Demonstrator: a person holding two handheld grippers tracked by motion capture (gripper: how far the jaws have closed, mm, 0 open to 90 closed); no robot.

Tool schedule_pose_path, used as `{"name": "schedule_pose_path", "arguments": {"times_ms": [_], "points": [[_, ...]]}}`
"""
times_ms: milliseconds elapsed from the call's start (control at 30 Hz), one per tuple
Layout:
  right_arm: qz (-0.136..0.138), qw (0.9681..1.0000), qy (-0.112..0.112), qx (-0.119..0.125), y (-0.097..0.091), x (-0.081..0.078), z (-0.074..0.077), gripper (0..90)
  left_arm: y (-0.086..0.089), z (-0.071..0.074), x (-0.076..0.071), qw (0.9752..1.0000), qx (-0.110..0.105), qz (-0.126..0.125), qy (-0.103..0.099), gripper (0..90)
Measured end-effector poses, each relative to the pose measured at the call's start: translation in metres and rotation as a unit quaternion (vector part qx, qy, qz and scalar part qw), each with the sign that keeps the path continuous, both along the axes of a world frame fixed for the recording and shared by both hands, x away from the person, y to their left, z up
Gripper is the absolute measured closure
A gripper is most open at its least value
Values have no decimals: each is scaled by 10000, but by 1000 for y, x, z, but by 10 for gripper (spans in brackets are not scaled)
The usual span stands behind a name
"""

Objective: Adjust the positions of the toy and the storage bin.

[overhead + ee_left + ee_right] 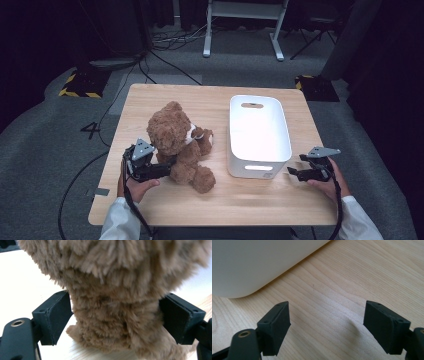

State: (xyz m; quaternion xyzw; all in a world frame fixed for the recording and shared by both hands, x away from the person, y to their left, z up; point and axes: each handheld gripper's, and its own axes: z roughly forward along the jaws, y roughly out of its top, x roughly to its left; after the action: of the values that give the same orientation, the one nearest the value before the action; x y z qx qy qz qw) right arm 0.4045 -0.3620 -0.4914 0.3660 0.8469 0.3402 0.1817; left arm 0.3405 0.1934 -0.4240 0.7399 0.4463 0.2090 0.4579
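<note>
A brown teddy bear point(180, 145) sits upright on the left half of the wooden table point(210, 102). My left gripper point(167, 169) is at the bear's back, near side. In the left gripper view the bear's furry body point(115, 277) stands between the two black jaws of the left gripper point(116, 317); the jaws are spread wide and the fur brushes both pads. My right gripper point(292, 172) hovers low over the table just right of the near corner of a white bin point(252, 170), open with nothing between its fingers point(327, 315).
The white bin point(249, 265) is oblong, has handle slots at both ends and looks empty. It fills the table's right half. Bare wood lies along the front edge and behind the bear. Cables and desk legs are on the floor beyond.
</note>
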Motion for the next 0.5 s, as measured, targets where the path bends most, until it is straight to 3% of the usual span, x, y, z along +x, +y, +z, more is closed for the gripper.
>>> {"name": "schedule_pose_path", "arguments": {"times_ms": [200, 500], "points": [[23, 10000, -19, -22, 1, -1, 0, 215, -15, -2, 10, 9999, 107, -3, 35, 149], [35, 10000, -8, -34, 2, 0, -1, 215, -23, -9, 22, 9999, 60, 71, 126, 102]]}}
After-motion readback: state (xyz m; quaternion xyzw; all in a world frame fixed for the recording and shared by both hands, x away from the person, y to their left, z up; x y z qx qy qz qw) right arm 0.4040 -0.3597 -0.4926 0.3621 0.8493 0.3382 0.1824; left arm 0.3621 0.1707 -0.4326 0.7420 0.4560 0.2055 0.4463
